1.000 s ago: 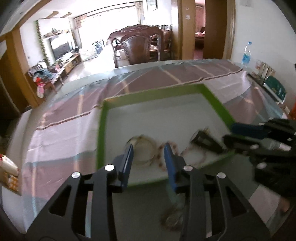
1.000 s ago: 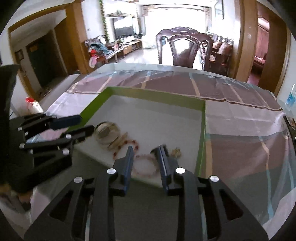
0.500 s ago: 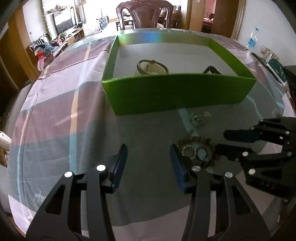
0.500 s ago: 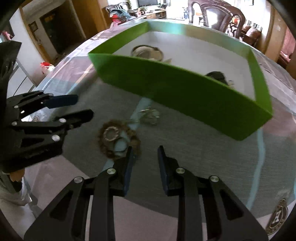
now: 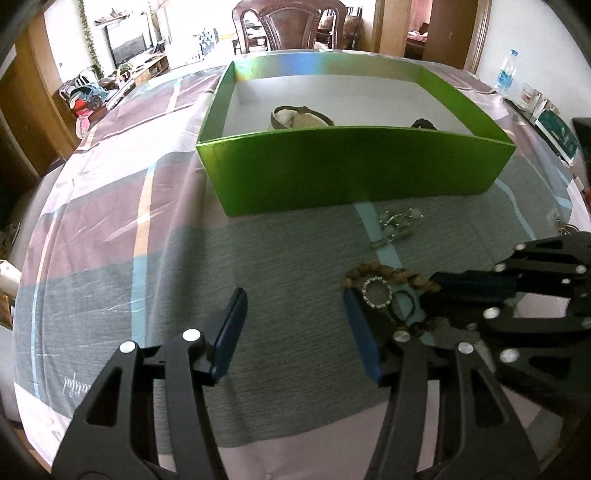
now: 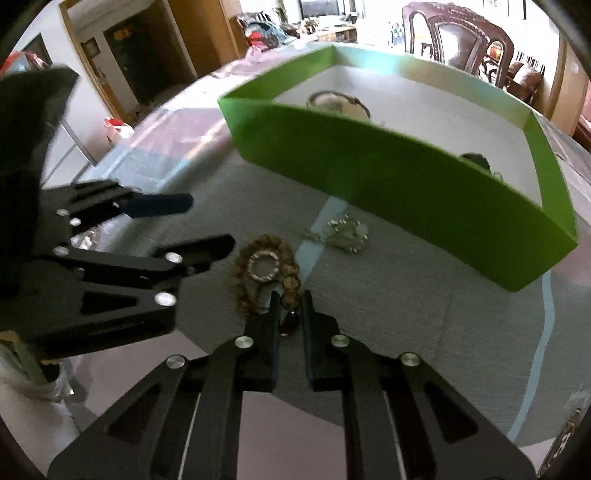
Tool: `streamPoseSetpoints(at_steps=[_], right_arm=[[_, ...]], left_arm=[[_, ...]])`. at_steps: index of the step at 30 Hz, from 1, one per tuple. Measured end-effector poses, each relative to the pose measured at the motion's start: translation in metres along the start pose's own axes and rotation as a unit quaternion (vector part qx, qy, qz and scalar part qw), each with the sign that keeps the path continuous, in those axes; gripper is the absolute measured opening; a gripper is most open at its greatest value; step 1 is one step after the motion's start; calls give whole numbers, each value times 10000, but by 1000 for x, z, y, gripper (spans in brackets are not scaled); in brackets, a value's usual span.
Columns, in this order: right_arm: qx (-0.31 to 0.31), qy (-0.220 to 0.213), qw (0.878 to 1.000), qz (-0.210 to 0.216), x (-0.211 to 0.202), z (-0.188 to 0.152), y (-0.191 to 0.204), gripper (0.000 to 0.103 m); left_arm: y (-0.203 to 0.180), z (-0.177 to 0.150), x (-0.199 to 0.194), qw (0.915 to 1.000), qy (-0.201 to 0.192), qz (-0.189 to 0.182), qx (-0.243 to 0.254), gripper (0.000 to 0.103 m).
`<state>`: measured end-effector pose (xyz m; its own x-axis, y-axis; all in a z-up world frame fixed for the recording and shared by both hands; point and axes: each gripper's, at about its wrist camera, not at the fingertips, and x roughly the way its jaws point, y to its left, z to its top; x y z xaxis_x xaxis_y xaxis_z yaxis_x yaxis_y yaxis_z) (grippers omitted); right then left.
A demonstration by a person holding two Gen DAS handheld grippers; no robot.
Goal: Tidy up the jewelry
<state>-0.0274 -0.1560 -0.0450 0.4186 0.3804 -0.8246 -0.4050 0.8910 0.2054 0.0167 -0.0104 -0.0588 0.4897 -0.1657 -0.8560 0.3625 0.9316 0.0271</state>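
A green box (image 5: 354,173) (image 6: 399,184) with a white floor stands on the table and holds a round bangle (image 5: 301,116) (image 6: 338,101) and a dark piece (image 5: 423,123). In front of it lie a silver chain cluster (image 5: 400,221) (image 6: 345,232) and a brown bead bracelet (image 5: 388,275) (image 6: 266,266) with a sparkly ring (image 5: 376,291) (image 6: 263,265) inside it. My right gripper (image 6: 288,301) (image 5: 432,295) has its fingers nearly closed around the bracelet's near beads. My left gripper (image 5: 295,317) (image 6: 199,221) is open and empty, just left of the bracelet.
The table has a plaid cloth (image 5: 122,206). A carved wooden chair (image 5: 291,24) stands behind the box. A water bottle (image 5: 504,74) and boxes (image 5: 554,125) sit at the far right edge. A room with a TV lies beyond.
Both grippers have drawn back from over the box and come down to the table in front of it. The right gripper's fingers have narrowed around the bead bracelet. The left gripper has opened wider.
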Motion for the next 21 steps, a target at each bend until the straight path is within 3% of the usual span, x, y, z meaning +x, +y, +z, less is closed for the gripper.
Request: streamPoseSetpoints(at_steps=[7,10,21], right_arm=[[346,-814,9958,216,-58,8,-21,11],[525,-998,9936,68,-72,6,-35,11],[872,-572,9939,-358,-48,-11,-62,11]], left_arm=[[2,-1,1,10000,35,42,-23,59],[0,-2,2,10000,50,38,5,59],[-26,-1,-1,9992,-4,-206,351,63]])
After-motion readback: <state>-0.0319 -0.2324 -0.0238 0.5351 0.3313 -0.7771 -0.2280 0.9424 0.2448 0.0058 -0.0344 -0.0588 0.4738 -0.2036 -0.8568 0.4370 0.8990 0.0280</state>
